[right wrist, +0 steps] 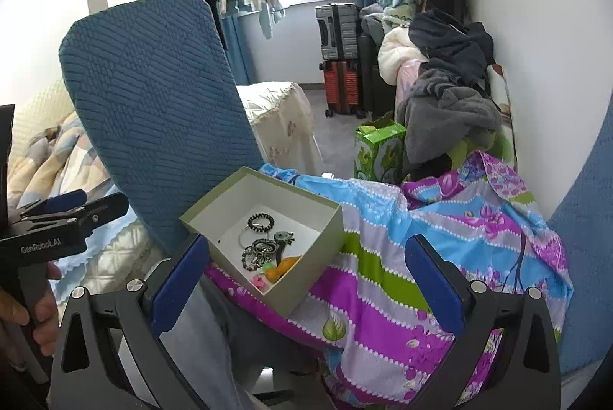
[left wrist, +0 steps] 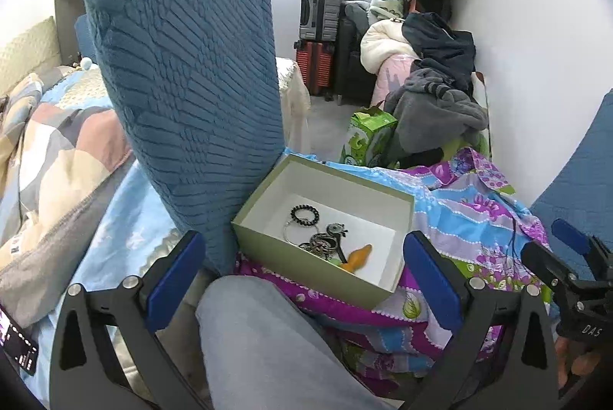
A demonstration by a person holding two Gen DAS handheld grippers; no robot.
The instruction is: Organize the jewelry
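An open olive-green box (left wrist: pixel 268 249) with a white inside rests on a bright floral cloth (left wrist: pixel 471 218). In it lie a black beaded bracelet (left wrist: pixel 304 211), a thin silver ring hoop (left wrist: pixel 293 232), dark metal jewelry pieces (left wrist: pixel 323 241) and an orange piece (left wrist: pixel 358 255). My left gripper (left wrist: pixel 302 276) is open and empty, just in front of the box. My right gripper (right wrist: pixel 306 280) is open and empty, with the box (right wrist: pixel 318 249) ahead left between its fingers; the bracelet (right wrist: pixel 260 221) and the jewelry pile (right wrist: pixel 264 249) show inside.
A blue chair back (left wrist: pixel 184 65) stands directly left of the box. A grey-trousered knee (left wrist: pixel 260 341) is below it. A bed with a patchwork quilt (left wrist: pixel 57 149) is at the left. Suitcases (left wrist: pixel 320 38), clothes piles (left wrist: pixel 433 84) and a green carton (left wrist: pixel 367 138) lie beyond.
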